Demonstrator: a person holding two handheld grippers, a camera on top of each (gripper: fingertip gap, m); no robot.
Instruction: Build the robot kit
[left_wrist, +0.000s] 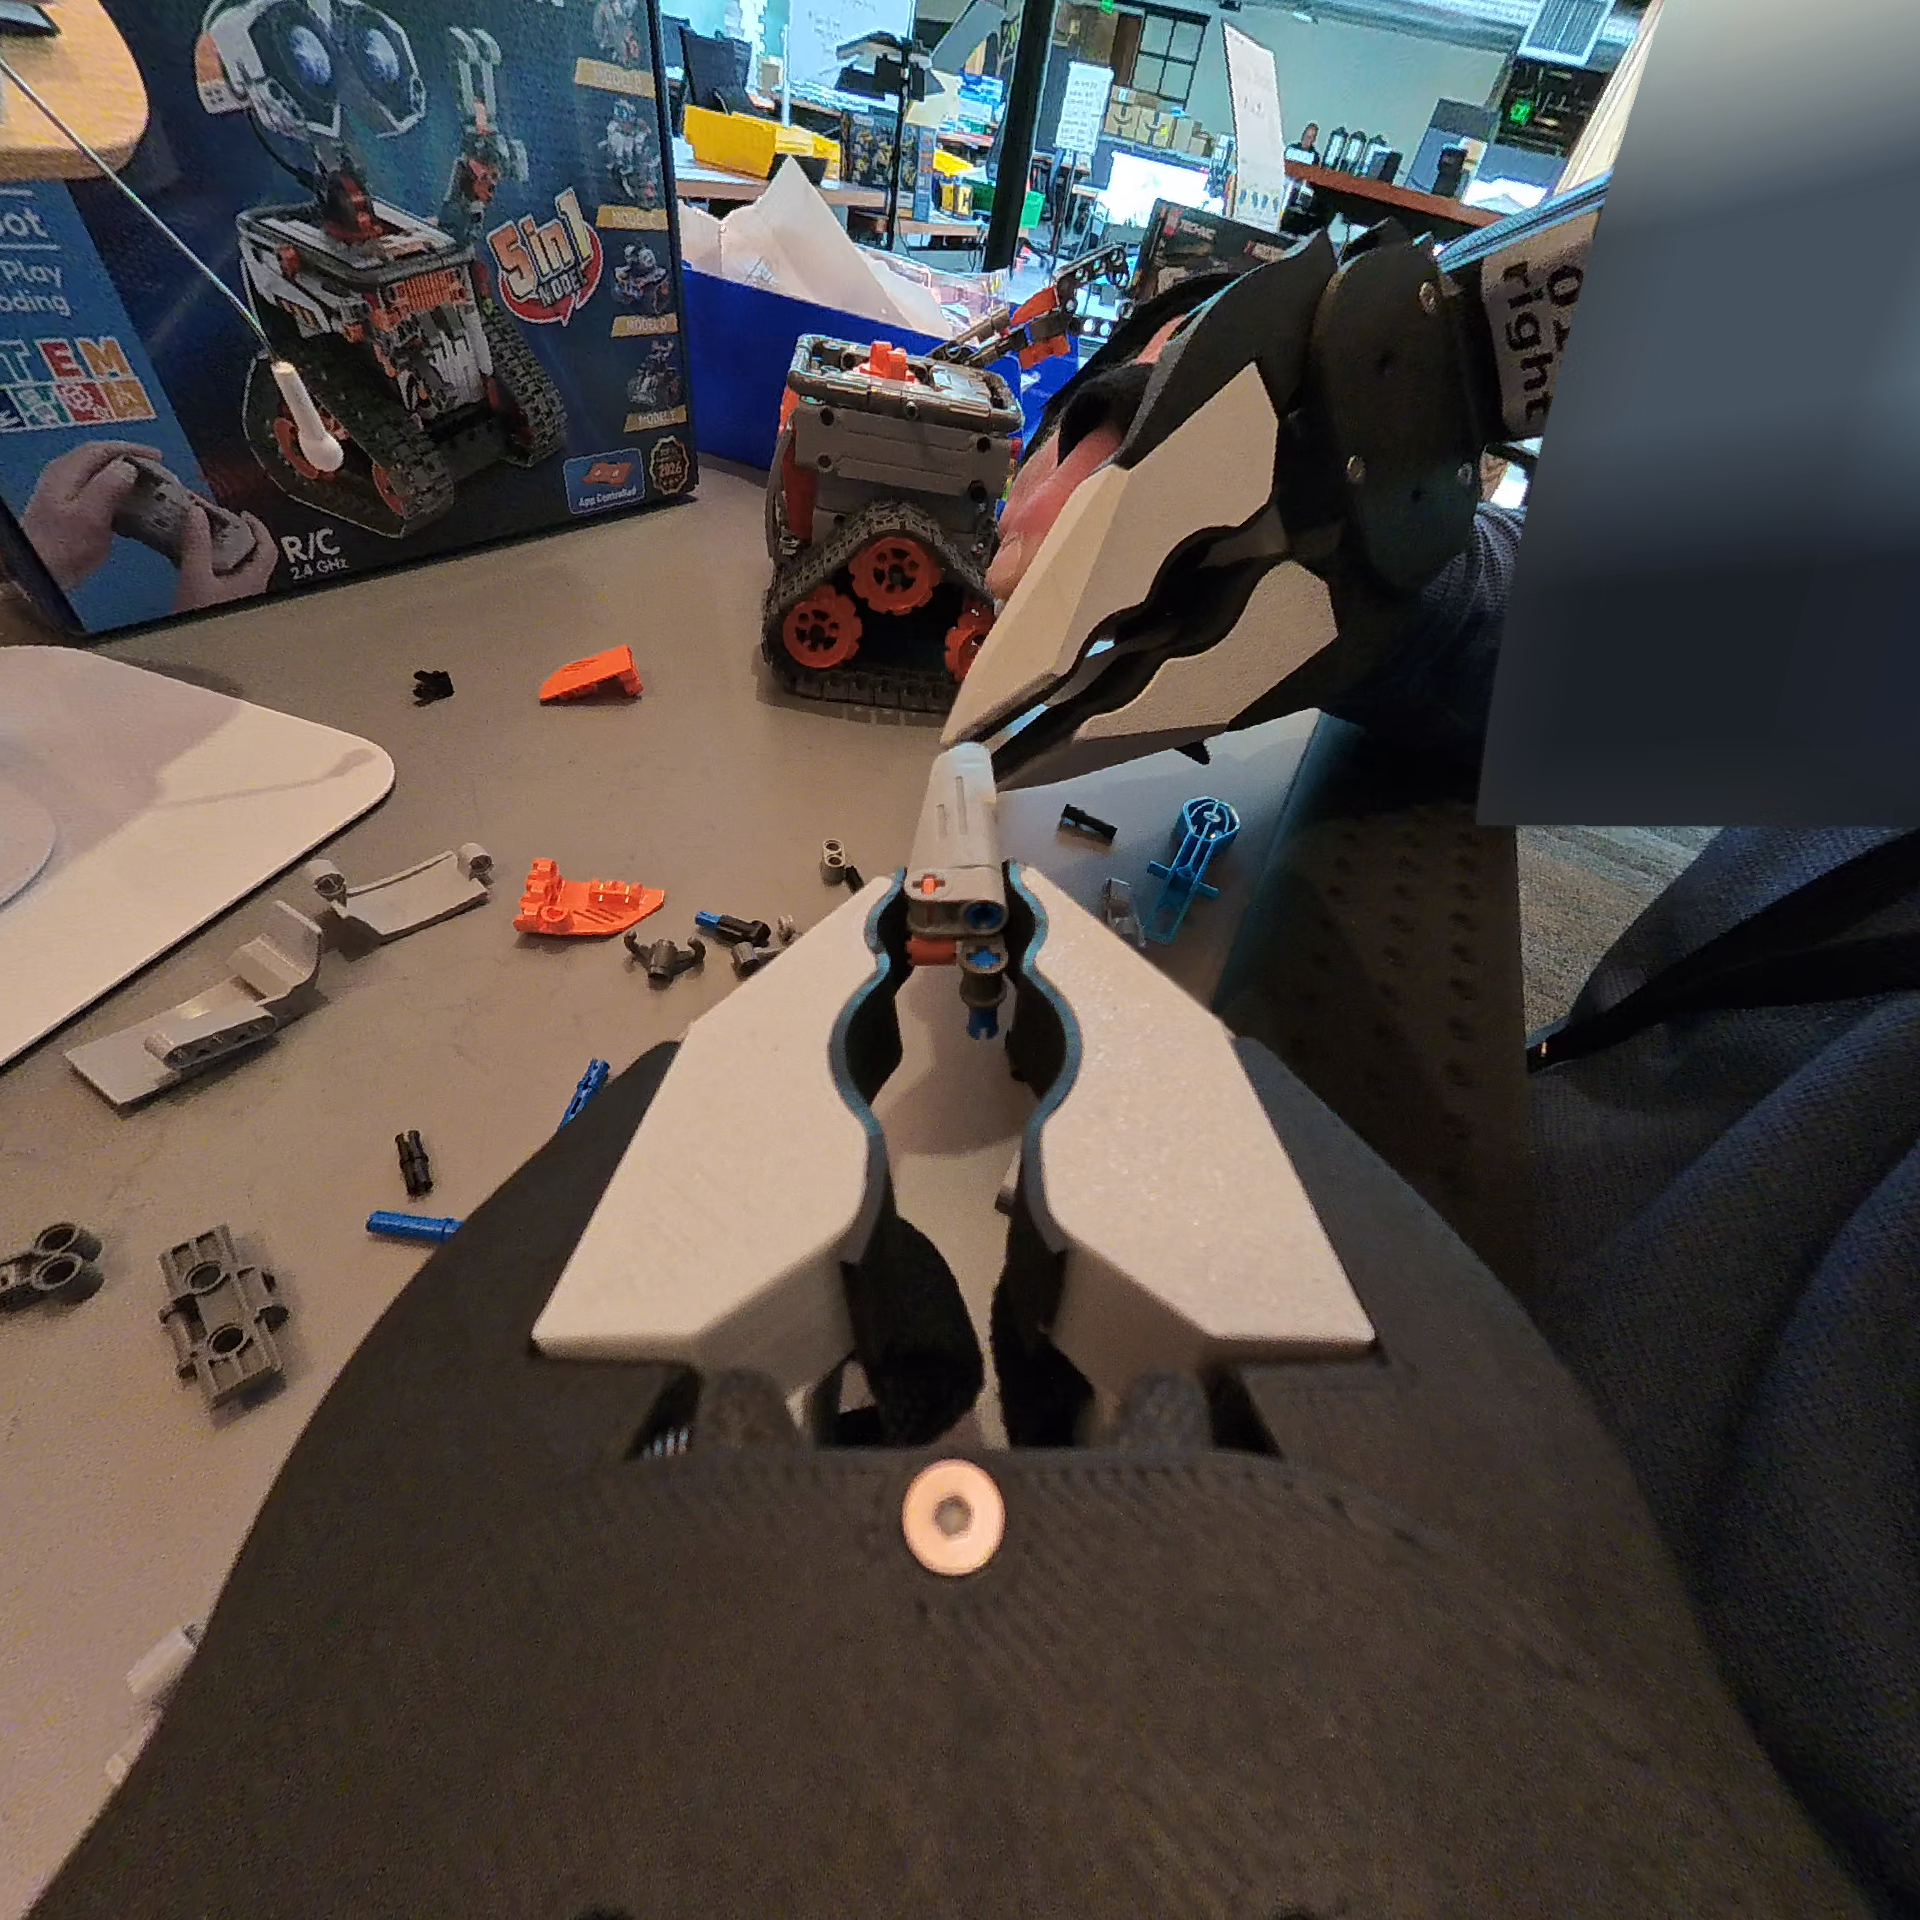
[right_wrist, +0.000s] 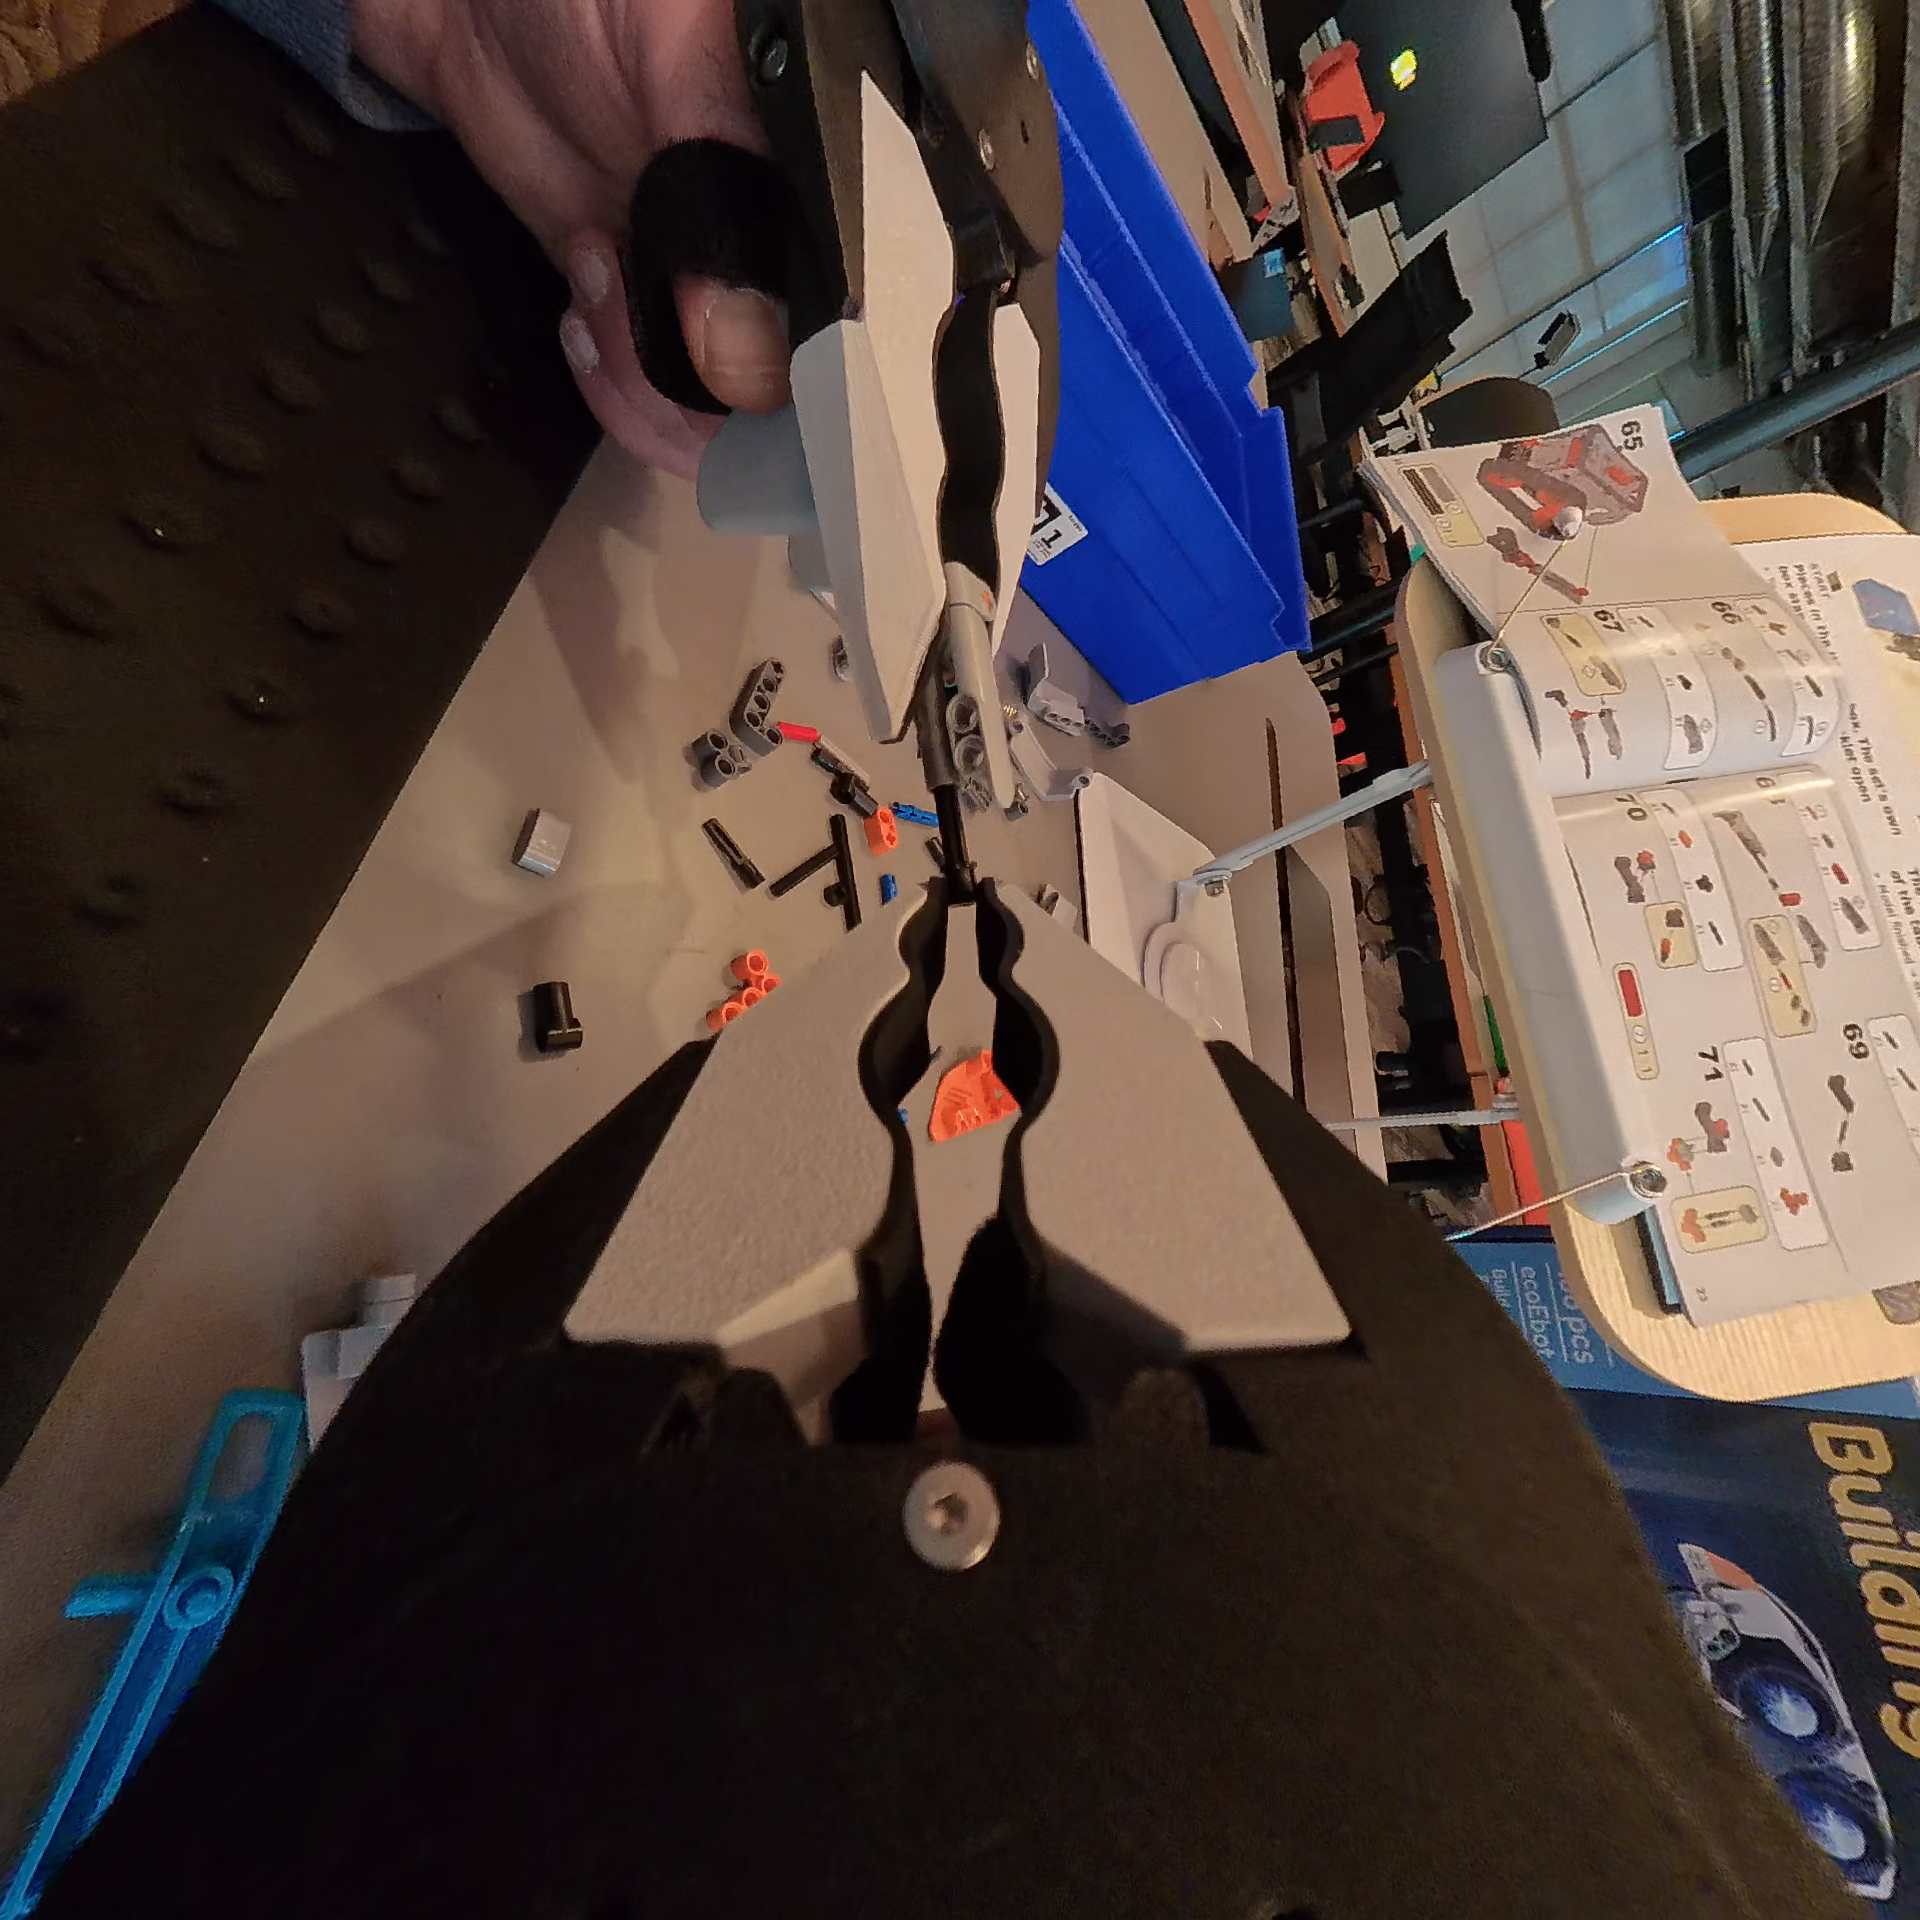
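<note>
The left gripper (left_wrist: 951, 914) is pinching a small grey plastic building-brick sub-assembly (left_wrist: 956, 842), jaws nearly closed on its lower block; the blue pin (left_wrist: 982, 987) and orange connector (left_wrist: 928, 951) are sitting between the fingers, and the pale tapered panel is sticking out past the fingertips. The right gripper (right_wrist: 961, 914) is closing its tips on a thin black plastic axle (right_wrist: 951, 842) that is running from its fingertips straight into the far end of the same assembly, jaws almost fully together.

Handling, as a judgement: the assembly is looking light, rigid and smooth-sided, held by friction-fit pins, so it is likely popping apart under sideways force. The best hold seems to be the blocky pin-hole section, not the tapered panel. The axle is thin and slick, likely twisting in a tip pinch.

Room: both grippers are hovering above the grey tabletop (left_wrist: 644, 790). The table edge is lying just right of the left fingers. Loose parts are scattered left of and below the fingers: an orange wedge plate (left_wrist: 587, 904), a grey curved panel (left_wrist: 405, 894), black pins. The grey-and-orange tracked brick vehicle (left_wrist: 883, 540) is standing beyond the fingertips, close to the right gripper. A blue bin (right_wrist: 1164, 447) is sitting behind.
</note>
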